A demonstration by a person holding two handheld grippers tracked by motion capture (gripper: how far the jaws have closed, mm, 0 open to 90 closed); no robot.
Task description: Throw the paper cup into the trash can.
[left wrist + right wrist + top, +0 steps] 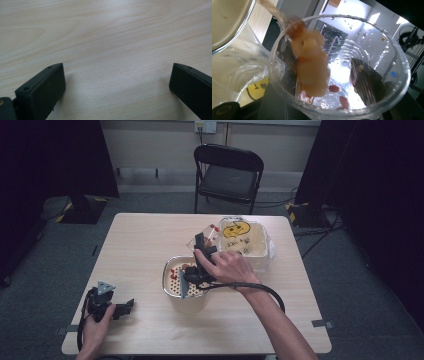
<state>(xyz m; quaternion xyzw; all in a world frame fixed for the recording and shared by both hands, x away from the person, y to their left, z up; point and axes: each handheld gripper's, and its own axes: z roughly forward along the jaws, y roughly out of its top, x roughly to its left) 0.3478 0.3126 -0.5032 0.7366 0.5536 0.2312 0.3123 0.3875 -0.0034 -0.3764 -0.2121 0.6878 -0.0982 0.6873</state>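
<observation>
Right gripper [204,251]: clamping a clear plastic cup [202,240], jaws pressing its wall from both sides; right hand [227,266] wrapping the body, cable [260,290] looping back along the forearm.
Cup: tipping on its side above the table, mouth facing the gripper camera, sitting over the gap between strainer bowl and tub. In the right gripper view [337,67], droplets and specks clinging to the inner wall.
Cup contents: pale orange, blurred lump [312,62] sliding along the inner wall toward the rim; a few small red pieces [334,88] lying lower inside.
Liquid: thin brownish stream [272,10] running past the upper left of the cup rim; source not clear.
Strainer bowl [170,282]: metal rim, perforated pale insert, sitting just below and beside the gripper; red bits [173,273] lying on the insert.
Tub [260,252]: clear-sided, lined with a plastic bag, standing just right of the cup toward the far right of the table; yellow printed face [236,228] showing on the liner.
Left gripper [125,307]: resting on the table near the left front corner, well apart from the bowl, left hand [95,330] holding it; grey plate on top.
Left jaws: standing wide apart, nothing between them, bare wood below.
Table [140,245]: light wood grain.
Beyond: black folding chair [227,175] standing past the far edge.
</observation>
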